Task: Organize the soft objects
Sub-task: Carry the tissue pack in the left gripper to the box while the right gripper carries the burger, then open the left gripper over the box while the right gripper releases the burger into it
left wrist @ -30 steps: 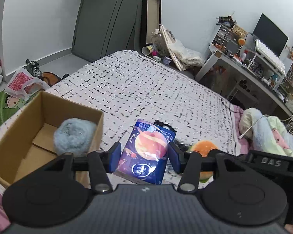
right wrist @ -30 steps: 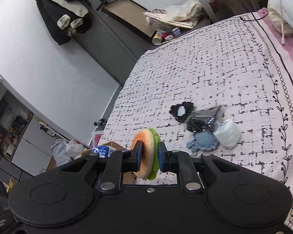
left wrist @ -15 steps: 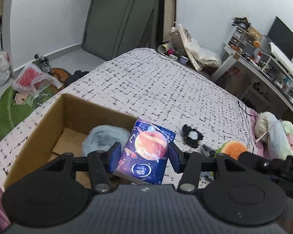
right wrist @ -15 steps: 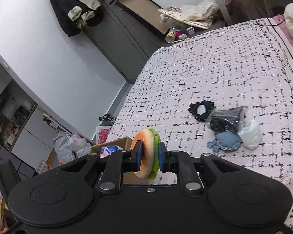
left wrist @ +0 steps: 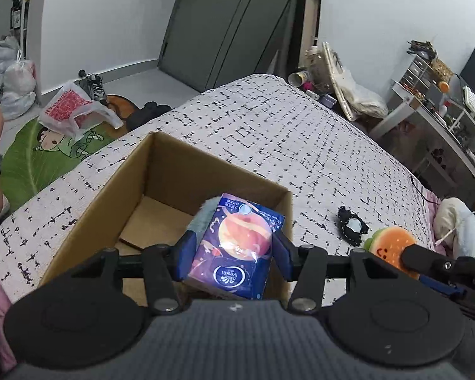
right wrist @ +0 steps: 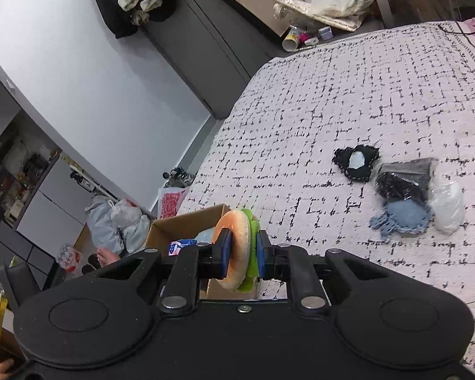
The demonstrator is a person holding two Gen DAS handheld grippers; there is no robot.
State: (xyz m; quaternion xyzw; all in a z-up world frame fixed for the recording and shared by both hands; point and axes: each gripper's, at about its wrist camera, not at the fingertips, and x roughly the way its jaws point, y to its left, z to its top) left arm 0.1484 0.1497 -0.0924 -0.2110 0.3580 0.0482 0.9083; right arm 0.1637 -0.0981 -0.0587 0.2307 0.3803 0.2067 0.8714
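Note:
My left gripper (left wrist: 234, 253) is shut on a blue tissue pack (left wrist: 234, 247) with a planet print, held over the right part of an open cardboard box (left wrist: 126, 171) on the bed. A fluffy grey-blue ball (left wrist: 202, 215) shows behind the pack, inside the box. My right gripper (right wrist: 241, 253) is shut on a plush burger toy (right wrist: 237, 247), squeezed flat, just right of the box (right wrist: 186, 224). That burger toy (left wrist: 392, 247) also appears at the right of the left wrist view.
On the patterned bedspread (right wrist: 348, 95) lie a black patch with a pale centre (right wrist: 357, 161), a dark bagged item (right wrist: 402, 180), a blue knitted piece (right wrist: 402, 215) and a white bag (right wrist: 448, 209). Floor clutter and plastic bags (left wrist: 72, 110) sit left of the bed; a desk (left wrist: 443, 133) stands at right.
Both grippers moved left toward the box with their loads. The tissue pack now hangs over the box interior, and the burger toy has come up beside the box's right wall.

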